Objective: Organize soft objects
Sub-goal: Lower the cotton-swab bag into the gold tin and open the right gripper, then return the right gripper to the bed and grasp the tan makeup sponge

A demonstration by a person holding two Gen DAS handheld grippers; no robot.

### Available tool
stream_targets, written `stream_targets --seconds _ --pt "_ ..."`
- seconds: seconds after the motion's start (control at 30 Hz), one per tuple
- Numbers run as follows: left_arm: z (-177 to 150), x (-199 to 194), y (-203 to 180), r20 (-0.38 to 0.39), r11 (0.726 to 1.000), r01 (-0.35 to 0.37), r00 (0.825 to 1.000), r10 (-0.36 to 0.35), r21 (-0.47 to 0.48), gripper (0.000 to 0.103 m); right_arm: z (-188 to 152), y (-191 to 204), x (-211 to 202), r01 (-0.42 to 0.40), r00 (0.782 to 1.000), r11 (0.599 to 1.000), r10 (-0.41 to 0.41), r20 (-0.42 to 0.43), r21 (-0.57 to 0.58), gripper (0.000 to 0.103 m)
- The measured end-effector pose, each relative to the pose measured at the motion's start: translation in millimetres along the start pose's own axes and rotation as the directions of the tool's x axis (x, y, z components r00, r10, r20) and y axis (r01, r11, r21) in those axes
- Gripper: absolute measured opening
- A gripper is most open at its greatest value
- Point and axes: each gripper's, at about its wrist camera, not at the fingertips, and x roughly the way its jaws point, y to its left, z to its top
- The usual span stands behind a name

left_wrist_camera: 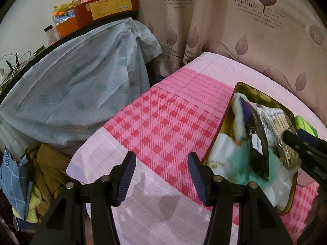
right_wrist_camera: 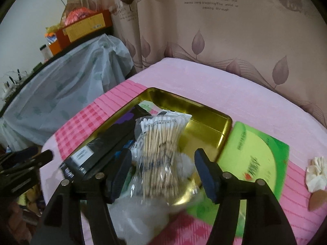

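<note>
Right wrist: cotton swabs [right_wrist_camera: 158,155], seemingly unclamped.

My left gripper [left_wrist_camera: 161,175] and right gripper [right_wrist_camera: 163,171] look alike: black angular plastic arms, round silver screws at the joints, dark blue ribbed pads [left_wrist_camera: 197,178] on the fingers.

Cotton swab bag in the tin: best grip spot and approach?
Grip the cotton swab bag at its pinched waist, where the sticks bunch narrowest. Come from above along the right gripper's line, one of the fingers on each side; it lies lengthwise on top of the tin's contents.
</note>
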Motion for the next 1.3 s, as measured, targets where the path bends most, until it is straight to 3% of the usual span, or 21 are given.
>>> stream_targets --seconds 0.17,0.3,0.4,0.63,0.9,1.1,1.2,1.3 --pt "0 0 0 0.001 1.000 0.002 1.000 -0.002 -0.004 0.054 -22 -17 -42 0.032 0.998 0.999 -0.032 0.054 -0.001 0.064" --pt "0 -1 0 0.004 1.000 0.007 1.000 -0.007 0.000 0.054 -44 -48 -75 0.129 0.988 0.992 -0.129 0.087 0.006 0.064" --pt "-1 -2 -1 0.010 1.000 0.006 1.000 -0.006 0.003 0.054 -63 -87 -99 0.222 0.968 0.974 -0.226 0.108 0.045 0.064" --pt "-2 -4 -4 0.021 1.000 0.008 1.000 -0.008 0.019 0.054 -97 -183 -112 0.340 0.935 0.920 -0.353 0.034 0.195 0.062" --pt "-2 1 -12 0.013 0.999 0.000 1.000 -0.001 0.053 0.054 -108 -230 -82 0.364 0.930 0.896 -0.363 -0.051 0.255 0.053" --pt "-4 0 -20 0.031 0.996 -0.003 1.000 0.000 0.090 0.054 -105 -244 -68 0.360 0.932 0.893 -0.354 -0.072 0.270 0.051" --pt "-4 1 -23 0.027 0.995 -0.006 1.000 0.004 0.103 0.054 -104 -247 -64 0.363 0.931 0.892 -0.356 -0.077 0.270 0.040" --pt "-4 1 -23 0.035 0.995 -0.003 0.999 0.000 0.102 0.054 -104 -249 -65 0.350 0.936 0.892 -0.345 -0.069 0.285 0.039"
